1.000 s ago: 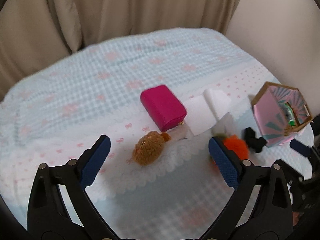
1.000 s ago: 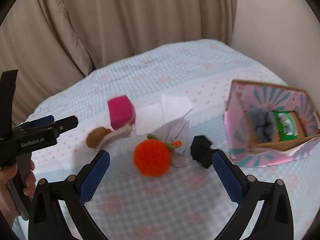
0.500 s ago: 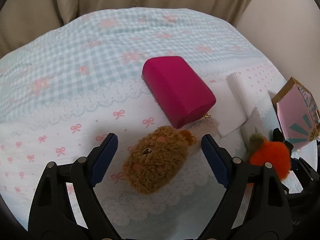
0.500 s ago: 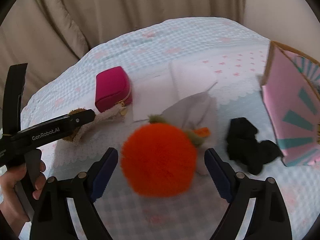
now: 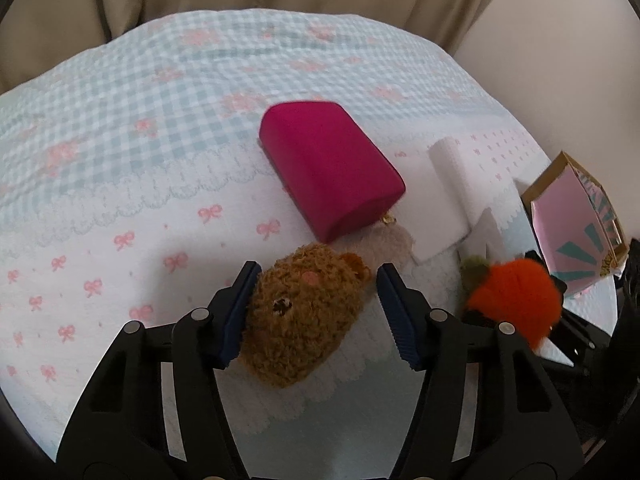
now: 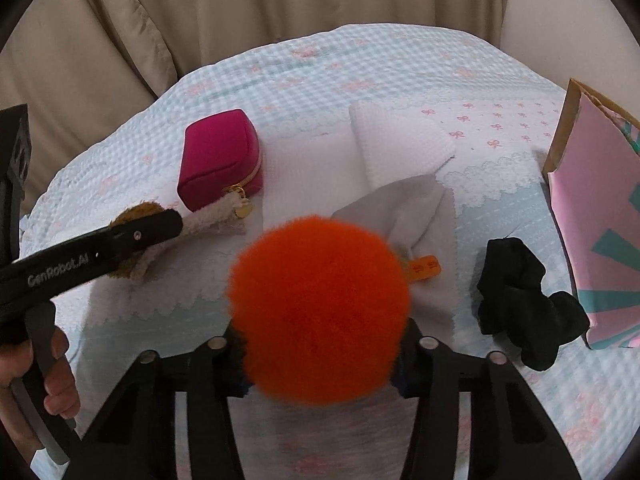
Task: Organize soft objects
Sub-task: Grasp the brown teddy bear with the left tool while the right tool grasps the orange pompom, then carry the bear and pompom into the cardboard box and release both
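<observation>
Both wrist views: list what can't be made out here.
- Right claw fingertips, right wrist view: hidden behind the orange pom-pom; grip unconfirmed.
- Pink box contents: cut off by the frame edge in both views.
- Brown bear plush, right wrist view: mostly covered by the left claw.
- Black fabric: too crumpled to identify.

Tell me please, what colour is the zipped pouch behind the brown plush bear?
The pouch is deep magenta pink, plain, with no pattern. The left wrist view shows it best.

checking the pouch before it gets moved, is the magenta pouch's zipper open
No, in the right wrist view the magenta pouch shows its zipper line shut, with the gold pull hanging at the end.
</observation>
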`<control>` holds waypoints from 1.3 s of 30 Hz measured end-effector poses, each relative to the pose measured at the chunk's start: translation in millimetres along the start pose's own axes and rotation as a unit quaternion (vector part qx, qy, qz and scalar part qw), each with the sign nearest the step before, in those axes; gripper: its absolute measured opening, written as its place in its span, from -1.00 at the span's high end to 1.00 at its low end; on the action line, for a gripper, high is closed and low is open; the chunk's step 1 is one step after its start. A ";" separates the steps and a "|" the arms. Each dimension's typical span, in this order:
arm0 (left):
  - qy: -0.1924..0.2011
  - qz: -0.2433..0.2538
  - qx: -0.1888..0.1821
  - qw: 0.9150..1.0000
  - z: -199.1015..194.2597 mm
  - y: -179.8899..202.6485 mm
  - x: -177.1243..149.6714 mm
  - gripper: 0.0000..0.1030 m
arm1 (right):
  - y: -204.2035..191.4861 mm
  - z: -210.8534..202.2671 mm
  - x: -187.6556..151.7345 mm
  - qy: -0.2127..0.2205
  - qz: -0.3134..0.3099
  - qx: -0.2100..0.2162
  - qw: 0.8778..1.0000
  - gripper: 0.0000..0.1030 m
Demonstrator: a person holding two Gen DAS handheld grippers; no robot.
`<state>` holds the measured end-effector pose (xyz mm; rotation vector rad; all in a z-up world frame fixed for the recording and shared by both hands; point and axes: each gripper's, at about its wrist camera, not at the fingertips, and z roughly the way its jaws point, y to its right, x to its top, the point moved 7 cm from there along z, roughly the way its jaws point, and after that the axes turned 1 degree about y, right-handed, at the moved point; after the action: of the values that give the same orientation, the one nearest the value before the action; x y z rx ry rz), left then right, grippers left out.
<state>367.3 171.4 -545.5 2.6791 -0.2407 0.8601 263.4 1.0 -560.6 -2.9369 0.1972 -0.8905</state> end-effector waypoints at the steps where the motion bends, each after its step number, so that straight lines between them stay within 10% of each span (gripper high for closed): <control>1: -0.002 0.000 0.001 1.000 -0.9 0.4 -2.5 -0.11 | 0.4 0.1 0.0 -0.001 0.000 0.000 1.000 0.17; 11: 0.004 0.014 0.031 0.999 -12.6 0.9 -10.5 0.37 | 2.1 -6.9 0.9 0.000 -0.007 0.003 1.000 0.37; 24: 0.019 -0.005 0.035 0.999 -69.1 22.9 6.6 0.37 | -5.8 -54.3 24.6 0.021 -0.013 0.011 1.000 0.39; 39: 0.073 0.013 0.049 0.996 -201.0 104.9 92.3 0.37 | 15.7 -204.7 93.7 0.081 0.006 0.014 0.997 0.39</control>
<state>307.2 137.1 -310.8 2.6912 -0.2061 1.0963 225.1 -33.1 -340.9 -2.8338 0.2096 -1.1216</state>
